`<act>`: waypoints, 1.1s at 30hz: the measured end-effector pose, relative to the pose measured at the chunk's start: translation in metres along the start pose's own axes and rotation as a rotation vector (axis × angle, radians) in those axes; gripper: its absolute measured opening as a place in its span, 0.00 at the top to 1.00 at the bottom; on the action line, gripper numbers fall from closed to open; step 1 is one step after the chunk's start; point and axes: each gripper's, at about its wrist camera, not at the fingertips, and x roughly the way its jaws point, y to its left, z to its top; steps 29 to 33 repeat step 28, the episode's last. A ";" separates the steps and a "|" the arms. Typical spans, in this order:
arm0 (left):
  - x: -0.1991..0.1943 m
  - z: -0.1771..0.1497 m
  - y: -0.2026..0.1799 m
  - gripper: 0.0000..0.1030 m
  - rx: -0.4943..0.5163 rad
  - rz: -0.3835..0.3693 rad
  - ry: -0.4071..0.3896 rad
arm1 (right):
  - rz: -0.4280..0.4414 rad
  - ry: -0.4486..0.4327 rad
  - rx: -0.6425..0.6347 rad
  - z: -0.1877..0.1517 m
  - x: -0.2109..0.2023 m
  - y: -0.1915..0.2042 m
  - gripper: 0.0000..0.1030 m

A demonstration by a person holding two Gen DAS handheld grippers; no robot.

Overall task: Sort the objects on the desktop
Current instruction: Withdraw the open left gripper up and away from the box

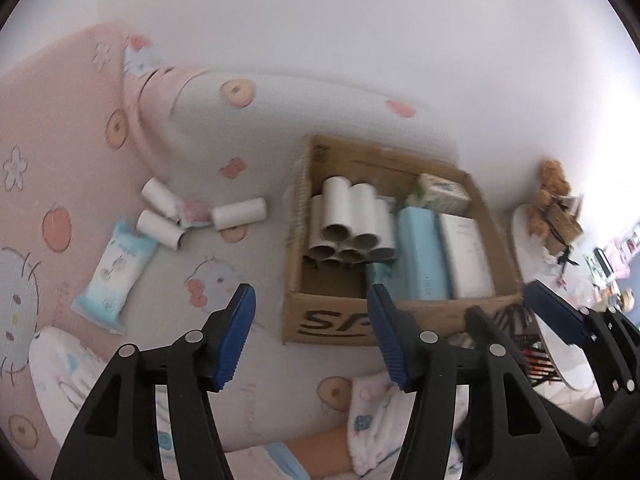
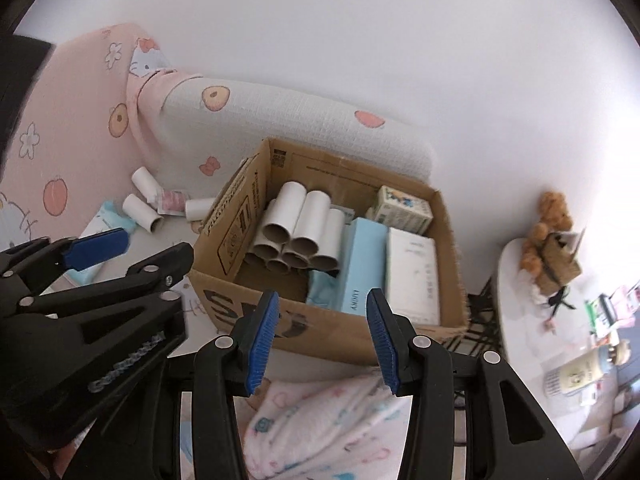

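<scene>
A cardboard box (image 1: 332,320) stands on a cartoon-print bed cover. It holds stacked paper tubes (image 1: 348,216), a light blue box (image 1: 420,252), a white box (image 1: 466,256) and a tissue packet (image 1: 440,194). Left of it lie three loose tubes (image 1: 240,212), a small pink packet (image 1: 195,212) and a blue wipes pack (image 1: 116,268). My left gripper (image 1: 314,336) is open and empty, above the cover at the box's front left corner. My right gripper (image 2: 322,336) is open and empty too, over the box's front wall (image 2: 304,320), with the left gripper (image 2: 136,254) beside it.
A long grey-white bolster (image 1: 280,120) lies behind the box against the white wall. To the right stands a white round table (image 2: 516,320) with toy bears (image 2: 548,240) and a bottle (image 2: 580,372). A person's patterned clothing (image 2: 320,420) fills the bottom edge.
</scene>
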 end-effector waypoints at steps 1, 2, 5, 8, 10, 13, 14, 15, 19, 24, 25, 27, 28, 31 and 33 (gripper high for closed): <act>-0.004 -0.001 -0.004 0.37 0.013 0.017 -0.011 | -0.012 -0.006 -0.010 -0.001 -0.003 0.000 0.59; -0.008 -0.002 -0.008 0.36 0.028 0.029 -0.022 | -0.028 -0.016 -0.025 -0.003 -0.009 -0.001 0.59; -0.021 -0.005 -0.012 0.36 0.049 0.055 -0.039 | -0.066 -0.028 -0.040 -0.009 -0.020 -0.006 0.59; -0.034 -0.015 -0.009 0.35 0.064 0.097 -0.064 | -0.048 -0.046 -0.036 -0.015 -0.031 -0.009 0.59; -0.040 -0.022 -0.002 0.34 0.068 0.106 -0.070 | -0.008 -0.048 -0.039 -0.021 -0.037 -0.009 0.59; -0.049 -0.030 0.010 0.33 0.072 0.122 -0.061 | 0.045 -0.046 -0.061 -0.029 -0.043 0.000 0.58; -0.053 -0.031 0.013 0.32 0.075 0.127 -0.070 | 0.050 -0.046 -0.076 -0.032 -0.046 0.006 0.58; -0.058 -0.032 0.017 0.32 0.076 0.135 -0.086 | 0.050 -0.047 -0.092 -0.033 -0.048 0.010 0.58; -0.075 -0.031 0.029 0.32 0.059 0.152 -0.137 | 0.071 -0.082 -0.124 -0.031 -0.058 0.025 0.58; -0.089 -0.030 0.033 0.28 0.037 0.138 -0.205 | 0.073 -0.112 -0.127 -0.031 -0.070 0.029 0.57; -0.089 -0.030 0.032 0.28 0.044 0.140 -0.203 | 0.073 -0.115 -0.125 -0.031 -0.071 0.028 0.53; -0.087 -0.029 0.030 0.27 0.052 0.118 -0.190 | 0.061 -0.125 -0.111 -0.031 -0.074 0.025 0.47; -0.085 -0.029 0.029 0.27 0.055 0.110 -0.182 | 0.058 -0.128 -0.107 -0.031 -0.075 0.023 0.45; -0.085 -0.029 0.029 0.27 0.055 0.110 -0.182 | 0.058 -0.128 -0.107 -0.031 -0.075 0.023 0.45; -0.085 -0.029 0.029 0.27 0.055 0.110 -0.182 | 0.058 -0.128 -0.107 -0.031 -0.075 0.023 0.45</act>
